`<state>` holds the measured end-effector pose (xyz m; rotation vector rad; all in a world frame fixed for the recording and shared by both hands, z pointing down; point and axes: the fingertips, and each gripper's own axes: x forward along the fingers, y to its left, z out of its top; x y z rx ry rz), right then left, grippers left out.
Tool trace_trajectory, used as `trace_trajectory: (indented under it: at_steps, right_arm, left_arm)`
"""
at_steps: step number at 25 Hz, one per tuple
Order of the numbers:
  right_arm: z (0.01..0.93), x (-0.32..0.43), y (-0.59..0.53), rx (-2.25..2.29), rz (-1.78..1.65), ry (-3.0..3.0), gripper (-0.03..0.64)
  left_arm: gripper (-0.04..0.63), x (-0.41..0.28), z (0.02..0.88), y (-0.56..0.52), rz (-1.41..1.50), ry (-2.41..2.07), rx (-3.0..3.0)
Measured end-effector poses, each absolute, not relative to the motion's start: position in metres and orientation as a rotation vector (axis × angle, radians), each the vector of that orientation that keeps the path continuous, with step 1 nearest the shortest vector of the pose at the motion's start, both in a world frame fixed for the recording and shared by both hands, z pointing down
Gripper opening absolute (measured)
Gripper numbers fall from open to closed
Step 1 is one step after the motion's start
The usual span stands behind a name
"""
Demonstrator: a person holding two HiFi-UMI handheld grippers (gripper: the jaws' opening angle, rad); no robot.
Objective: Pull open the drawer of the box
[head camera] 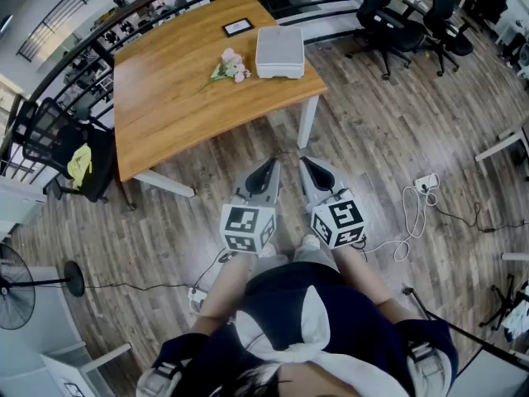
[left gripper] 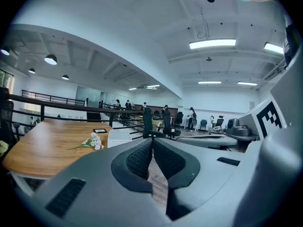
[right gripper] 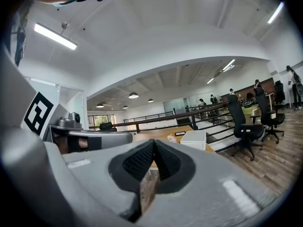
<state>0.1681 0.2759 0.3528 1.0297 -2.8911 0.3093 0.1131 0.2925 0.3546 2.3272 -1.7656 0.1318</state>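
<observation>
Both grippers are held level in front of the person, well short of the wooden table [head camera: 182, 98], over plank flooring. The left gripper [head camera: 271, 165] has its jaws pressed together with nothing between them, as its own view shows, and the right gripper [head camera: 304, 163] is likewise closed on nothing. Each carries a marker cube, the left cube [head camera: 248, 228] and the right cube [head camera: 339, 219], printed with black-and-white square patterns rather than letters. The white box [head camera: 279, 52] sits on the table near its far right corner, well apart from both grippers; no print shows on it. Just beside the box on its left lies a small bunch of pink flowers [head camera: 229, 67], and beyond them a black-framed card [head camera: 238, 27] whose face is too small to read. Black office chairs [head camera: 388, 23] stand past the table, and a white power strip [head camera: 426, 182] lies on the floor to the right.
</observation>
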Motion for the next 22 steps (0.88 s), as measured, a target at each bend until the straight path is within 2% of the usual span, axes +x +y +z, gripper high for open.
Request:
trace_trajectory:
  at_steps: [22]
  right_arm:
    - [0.385, 0.205, 0.236, 0.810, 0.502, -2.897, -0.002]
  left_arm:
    - [0.028, 0.152, 0.380, 0.256, 0.094, -1.845, 2.173]
